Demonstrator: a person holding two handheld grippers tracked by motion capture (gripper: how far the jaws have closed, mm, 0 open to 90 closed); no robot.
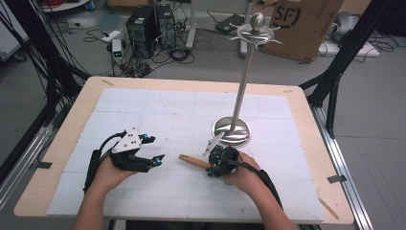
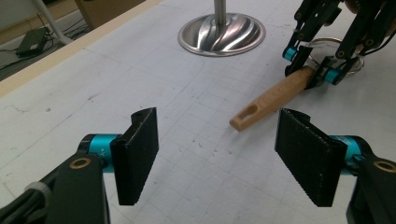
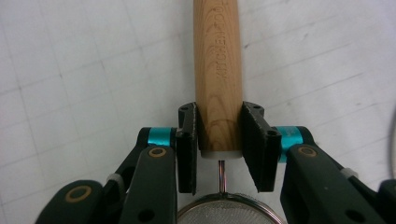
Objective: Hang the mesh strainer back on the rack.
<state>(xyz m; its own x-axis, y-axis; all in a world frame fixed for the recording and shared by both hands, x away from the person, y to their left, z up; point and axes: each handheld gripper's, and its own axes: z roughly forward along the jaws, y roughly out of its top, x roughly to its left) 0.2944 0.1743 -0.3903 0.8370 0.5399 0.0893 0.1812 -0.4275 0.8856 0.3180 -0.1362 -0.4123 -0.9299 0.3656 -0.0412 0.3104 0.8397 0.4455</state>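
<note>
My right claw (image 3: 219,154) is clamped on the wooden handle (image 3: 218,70) of a small strainer (image 3: 229,212), both pads squeezing the handle's end nearest the mesh; my left claw (image 2: 224,158) hangs released just short of the handle's free tip. The strainer lies on the white mat (image 1: 158,115), near the base of the metal stand (image 1: 231,130). Its long axis runs level, handle pointing toward my left claw, mesh toward the stand. Gripped this near 1 end, the smooth round wood may twist or droop when lifted.
</note>
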